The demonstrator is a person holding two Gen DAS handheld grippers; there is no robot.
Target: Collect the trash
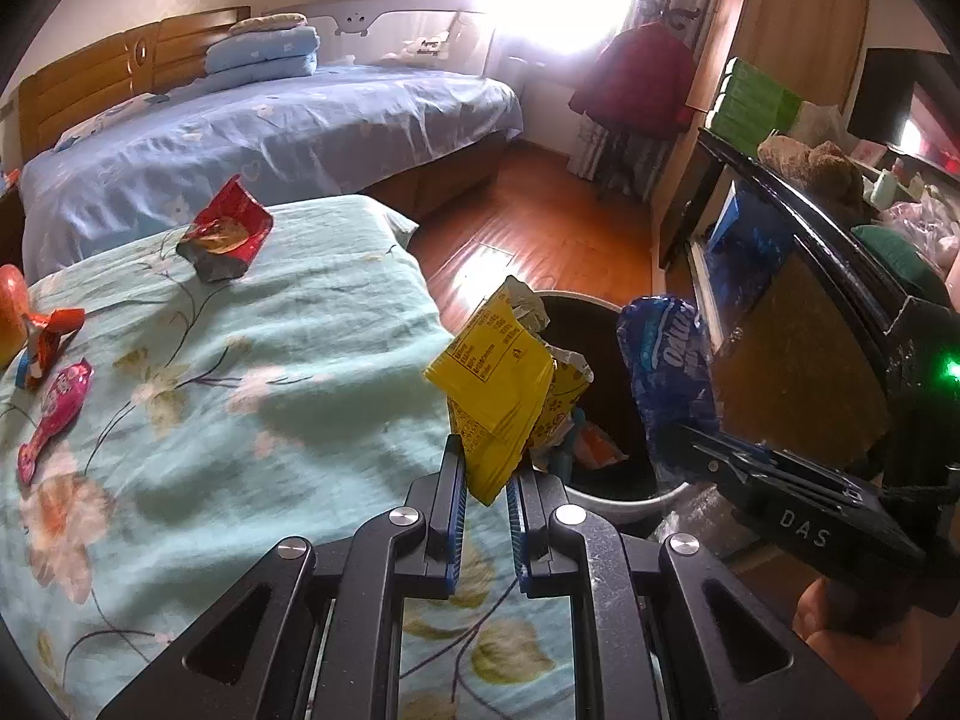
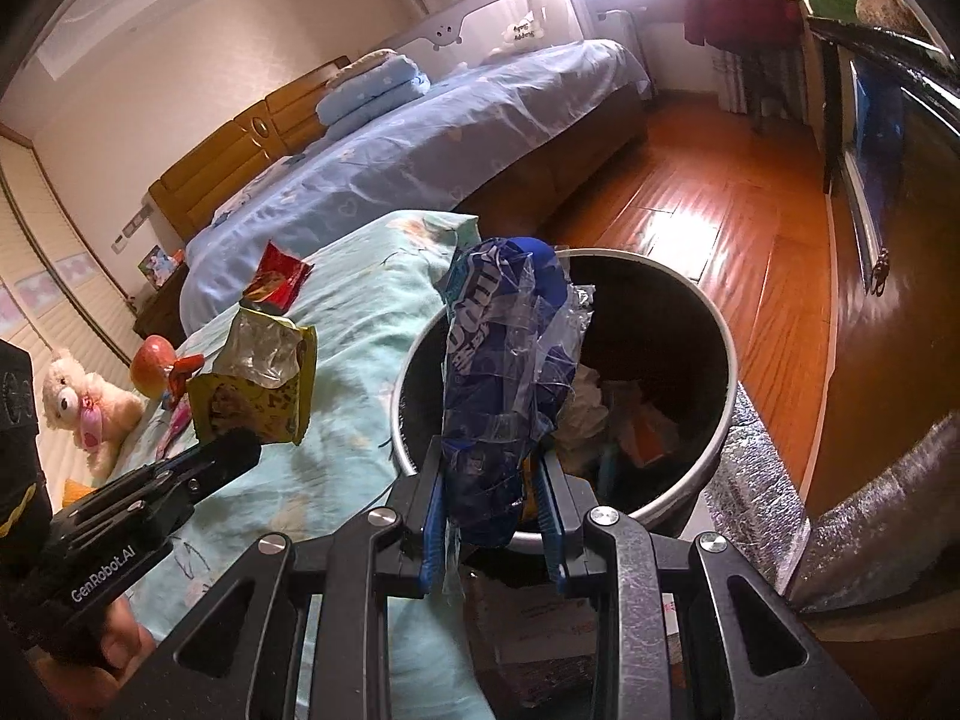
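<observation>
My left gripper point(image 1: 486, 471) is shut on a yellow snack bag point(image 1: 495, 378) and holds it above the edge of the floral bed, beside the trash bin point(image 1: 636, 498). My right gripper point(image 2: 492, 480) is shut on a crumpled blue plastic wrapper point(image 2: 504, 372) and holds it over the near rim of the bin point(image 2: 729, 372). Each gripper shows in the other's view: the right one point(image 1: 714, 450) with the blue wrapper point(image 1: 666, 372), the left one point(image 2: 234, 450) with the yellow bag point(image 2: 258, 378). Several wrappers lie in the bin.
On the floral bed point(image 1: 270, 360) lie a red wrapper point(image 1: 225, 231), a pink wrapper point(image 1: 54, 414) and an orange-red wrapper point(image 1: 48, 345). A teddy bear point(image 2: 84, 408) sits at the left. A blue bed point(image 1: 270, 132) stands behind. A dark cabinet point(image 1: 798, 276) is to the right.
</observation>
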